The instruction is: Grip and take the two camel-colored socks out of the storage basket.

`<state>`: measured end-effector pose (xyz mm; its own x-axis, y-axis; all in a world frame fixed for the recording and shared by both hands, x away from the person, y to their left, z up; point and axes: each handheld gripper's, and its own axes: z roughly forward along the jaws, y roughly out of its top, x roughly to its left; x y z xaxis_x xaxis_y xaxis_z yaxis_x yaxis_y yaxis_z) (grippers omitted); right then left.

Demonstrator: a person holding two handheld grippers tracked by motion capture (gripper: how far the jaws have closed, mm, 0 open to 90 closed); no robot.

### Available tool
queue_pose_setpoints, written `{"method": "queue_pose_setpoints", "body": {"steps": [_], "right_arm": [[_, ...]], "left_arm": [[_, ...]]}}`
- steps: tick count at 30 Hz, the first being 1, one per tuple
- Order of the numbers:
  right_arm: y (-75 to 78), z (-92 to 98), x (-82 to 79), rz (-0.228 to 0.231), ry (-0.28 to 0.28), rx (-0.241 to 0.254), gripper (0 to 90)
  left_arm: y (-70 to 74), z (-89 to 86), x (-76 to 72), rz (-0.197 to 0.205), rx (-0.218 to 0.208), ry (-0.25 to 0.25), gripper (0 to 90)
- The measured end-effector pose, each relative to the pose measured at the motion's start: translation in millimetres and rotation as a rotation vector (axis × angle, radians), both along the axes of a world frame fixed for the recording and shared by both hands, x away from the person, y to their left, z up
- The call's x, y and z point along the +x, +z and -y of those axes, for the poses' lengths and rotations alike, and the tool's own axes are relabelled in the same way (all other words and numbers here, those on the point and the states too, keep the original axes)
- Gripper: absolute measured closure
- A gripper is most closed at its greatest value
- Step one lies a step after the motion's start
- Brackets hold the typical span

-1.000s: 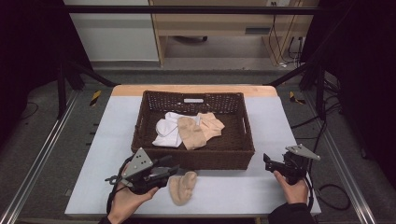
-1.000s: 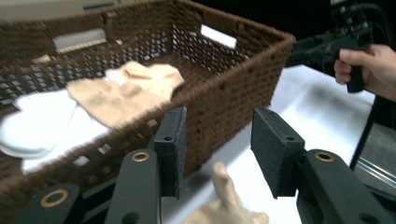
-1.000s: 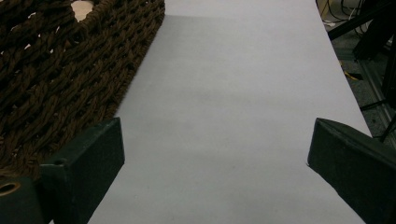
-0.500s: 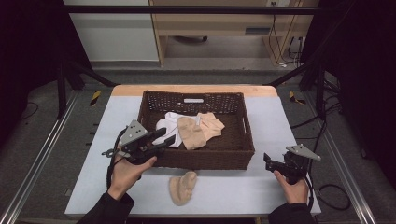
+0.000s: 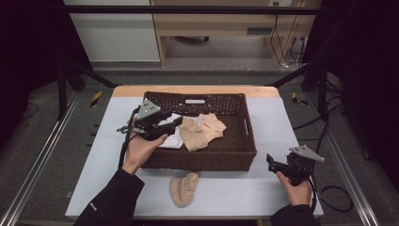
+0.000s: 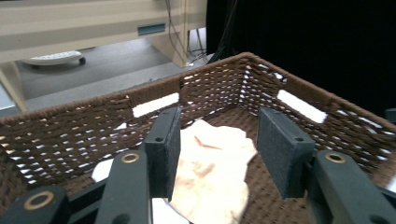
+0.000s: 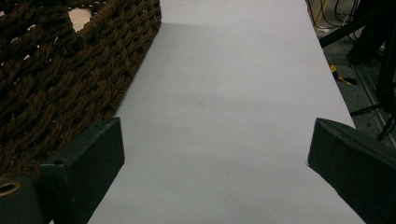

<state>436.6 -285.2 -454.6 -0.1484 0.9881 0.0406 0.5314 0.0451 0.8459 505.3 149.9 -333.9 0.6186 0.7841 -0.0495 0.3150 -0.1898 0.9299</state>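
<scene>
A brown woven basket (image 5: 207,159) stands mid-table with two beige socks (image 5: 194,134) and a white sock (image 5: 173,140) in it. My left gripper (image 5: 177,123) hovers over the basket's left part, open and empty. In the left gripper view its jaws (image 6: 215,151) stand apart above a beige sock (image 6: 212,175), facing the basket's far wall (image 6: 70,135). Another beige sock (image 5: 184,188) lies on the table in front of the basket. My right gripper (image 5: 271,163) rests near the table's front right. It is open wide (image 7: 215,154) over the bare white tabletop (image 7: 224,88), with the basket's corner (image 7: 60,74) at its left.
The white table surface (image 5: 282,122) has free room right of the basket and along the front edge. Black frame posts (image 5: 66,80) stand at the table's sides. A wooden desk (image 5: 221,23) and cables (image 5: 329,193) lie beyond on the floor.
My left gripper has lifted away from the sock on the table and moved forward over the basket's left side. The sock stayed on the table. The right gripper has not moved.
</scene>
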Motion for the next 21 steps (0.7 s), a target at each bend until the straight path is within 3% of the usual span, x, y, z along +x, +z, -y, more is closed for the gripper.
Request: {"method": "queue_pose_setpoints", "body": {"steps": [5, 12, 17, 21], "right_arm": [[0.4, -0.1, -1.1, 0.002, 0.001, 0.000, 4.1], [-0.5, 0.4, -0.3, 0.002, 0.001, 0.000, 4.1], [-1.2, 0.4, 0.6, -0.004, 0.001, -0.003, 4.1], [-1.4, -0.3, 0.7, -0.007, 0.004, -0.001, 4.2]], "left_arm": [[-1.4, -0.6, 13.7, 0.016, -0.003, 0.033, 47.9], [-11.8, 1.5, 41.2, -0.010, 0.027, 0.090, 47.8], [-14.5, 13.0, 61.5, -0.007, 0.045, 0.122, 47.8], [-21.3, 25.5, 76.1, 0.004, 0.092, 0.121, 47.7]]}}
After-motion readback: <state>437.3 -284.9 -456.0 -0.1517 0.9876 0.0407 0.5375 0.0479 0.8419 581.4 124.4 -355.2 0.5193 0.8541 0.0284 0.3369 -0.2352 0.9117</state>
